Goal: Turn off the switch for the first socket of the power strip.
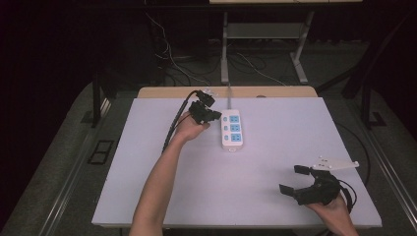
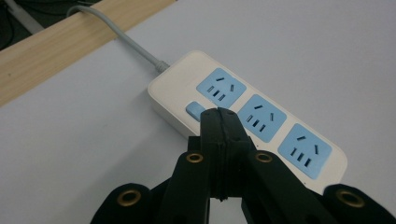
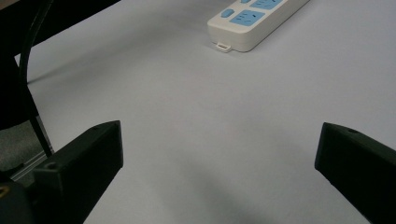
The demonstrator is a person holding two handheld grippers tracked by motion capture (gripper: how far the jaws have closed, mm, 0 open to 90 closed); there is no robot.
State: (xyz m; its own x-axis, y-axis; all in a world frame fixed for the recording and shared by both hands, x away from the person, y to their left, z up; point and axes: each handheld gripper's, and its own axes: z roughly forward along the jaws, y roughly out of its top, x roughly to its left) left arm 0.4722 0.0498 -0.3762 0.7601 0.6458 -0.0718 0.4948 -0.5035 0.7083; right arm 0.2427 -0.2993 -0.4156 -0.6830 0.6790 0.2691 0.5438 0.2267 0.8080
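A white power strip (image 1: pixel 232 130) with three blue sockets lies near the table's far middle; its grey cord (image 1: pixel 228 96) runs off the back edge. My left gripper (image 1: pixel 217 114) is shut, with nothing between its jaws, and its tips sit just left of the strip's far end. In the left gripper view the closed tips (image 2: pixel 219 114) rest beside the strip's small blue switch (image 2: pixel 194 109), next to the first socket (image 2: pixel 219 87). My right gripper (image 1: pixel 294 179) stands open over bare table at the near right. The strip's near end (image 3: pixel 247 23) lies far ahead in the right gripper view.
The white table top (image 1: pixel 265 162) has a wooden strip (image 1: pixel 226 91) along its far edge. Beyond it stand a desk frame (image 1: pixel 265 44) and loose cables (image 1: pixel 177 64) on the floor. A black cable (image 1: pixel 174 123) trails from the left gripper.
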